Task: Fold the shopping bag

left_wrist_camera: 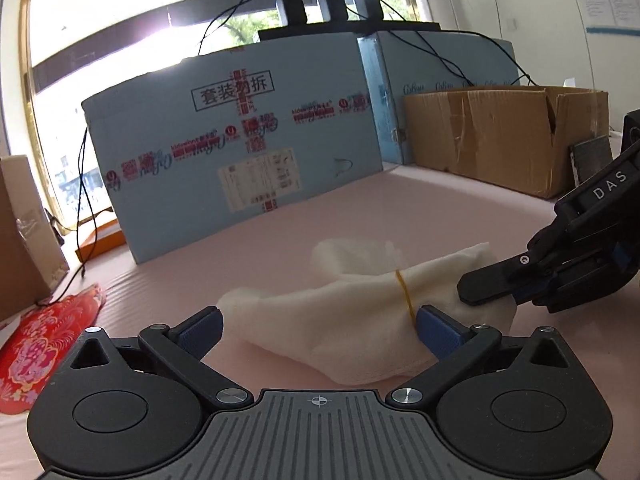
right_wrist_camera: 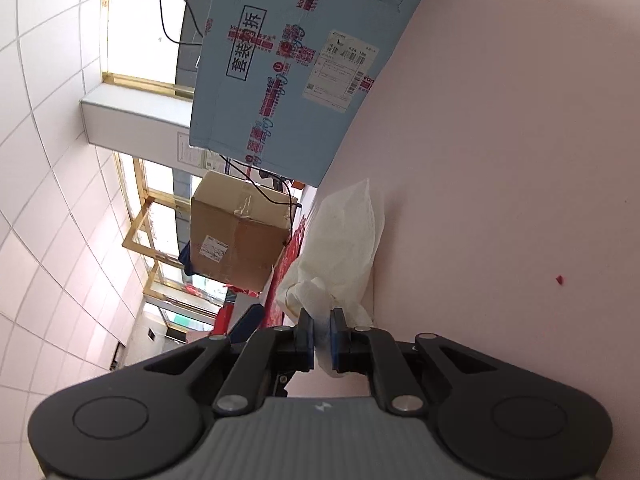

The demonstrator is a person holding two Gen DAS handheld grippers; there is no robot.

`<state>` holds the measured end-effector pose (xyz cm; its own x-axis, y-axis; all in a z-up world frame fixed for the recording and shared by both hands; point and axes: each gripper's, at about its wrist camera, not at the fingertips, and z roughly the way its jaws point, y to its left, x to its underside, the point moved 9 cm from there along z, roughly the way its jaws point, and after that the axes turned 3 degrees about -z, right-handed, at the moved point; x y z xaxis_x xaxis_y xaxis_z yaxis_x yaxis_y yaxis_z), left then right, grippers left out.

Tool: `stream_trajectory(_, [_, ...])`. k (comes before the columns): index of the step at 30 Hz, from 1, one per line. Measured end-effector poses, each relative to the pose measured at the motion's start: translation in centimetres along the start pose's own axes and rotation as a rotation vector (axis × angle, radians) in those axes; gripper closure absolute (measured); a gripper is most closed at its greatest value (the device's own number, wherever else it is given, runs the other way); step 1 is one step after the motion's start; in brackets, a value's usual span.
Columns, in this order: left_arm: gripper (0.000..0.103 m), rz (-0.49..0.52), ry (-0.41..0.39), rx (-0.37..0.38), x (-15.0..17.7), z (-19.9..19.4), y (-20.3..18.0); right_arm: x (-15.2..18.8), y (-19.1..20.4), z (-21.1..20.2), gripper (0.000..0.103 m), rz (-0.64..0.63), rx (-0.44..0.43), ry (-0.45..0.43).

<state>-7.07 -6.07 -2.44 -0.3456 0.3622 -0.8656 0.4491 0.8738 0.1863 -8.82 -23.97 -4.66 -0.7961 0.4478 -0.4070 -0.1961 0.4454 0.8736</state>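
Note:
A white fabric shopping bag [left_wrist_camera: 360,312] lies crumpled and partly folded on the pink table [left_wrist_camera: 400,216], with a thin yellow band around it near its right end. My left gripper [left_wrist_camera: 320,328] is open, its blue-padded fingers wide on either side of the bag, just above it. My right gripper [left_wrist_camera: 480,284] comes in from the right and is shut on the bag's right end. In the right wrist view the right gripper [right_wrist_camera: 322,330] pinches the white bag [right_wrist_camera: 344,236] between its blue pads, turned on its side.
A large light-blue carton [left_wrist_camera: 232,152] stands behind the bag. A brown cardboard box [left_wrist_camera: 500,132] is at the back right. A red patterned pouch [left_wrist_camera: 44,340] lies at the left, beside another brown box [left_wrist_camera: 24,232]. Cables hang over the carton.

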Motion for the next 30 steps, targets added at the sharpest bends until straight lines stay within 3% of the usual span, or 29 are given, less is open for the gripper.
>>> stream_trajectory(6, [0.0,0.038,0.022,-0.015,0.4,0.3,-0.5,1.0,2.0,0.7,0.075,-0.216,0.068,0.048])
stream_trajectory(9, [0.0,0.029,0.032,-0.018,0.4,0.3,-0.3,1.2,2.1,0.6,0.091,-0.232,0.068,0.042])
stream_trajectory(11, [0.0,0.031,0.034,-0.029,0.3,0.3,-0.3,1.3,2.2,0.6,0.092,-0.241,0.068,0.038])
stream_trajectory(13, [0.0,0.075,0.038,-0.1,0.2,0.6,-0.3,1.3,1.7,0.1,0.093,-0.169,0.014,0.038])
stream_trajectory(15, [0.0,0.177,0.058,-0.236,0.4,1.4,0.0,1.0,1.4,-0.3,0.094,-0.08,-0.06,0.036])
stream_trajectory(16, [0.0,0.218,0.079,-0.284,0.8,2.0,0.3,1.0,2.0,-0.7,0.095,-0.039,-0.147,0.039])
stream_trajectory(17, [0.0,0.208,0.081,-0.28,0.8,2.0,0.5,1.0,2.4,-0.9,0.095,-0.042,-0.163,0.033])
stream_trajectory(18, [0.0,0.181,0.061,-0.273,0.4,1.6,0.9,0.9,2.8,-1.1,0.095,-0.045,-0.177,0.026])
stream_trajectory(24, [0.0,0.104,-0.122,-0.207,-1.9,-2.6,1.8,-0.6,1.6,-2.0,0.095,-0.09,-0.079,-0.051])
stream_trajectory(25, [0.0,0.09,-0.148,-0.193,-2.3,-3.0,1.7,-0.8,1.9,-2.0,0.095,-0.131,-0.062,-0.06])
stream_trajectory(28, [0.0,0.063,-0.211,-0.232,-3.2,-3.9,2.5,-1.2,5.6,-2.3,0.094,-0.55,0.065,-0.113])
stream_trajectory(30, [0.0,0.021,-0.262,-0.262,-4.0,-4.7,3.6,-0.3,7.8,-2.2,0.094,-0.895,0.169,-0.121])
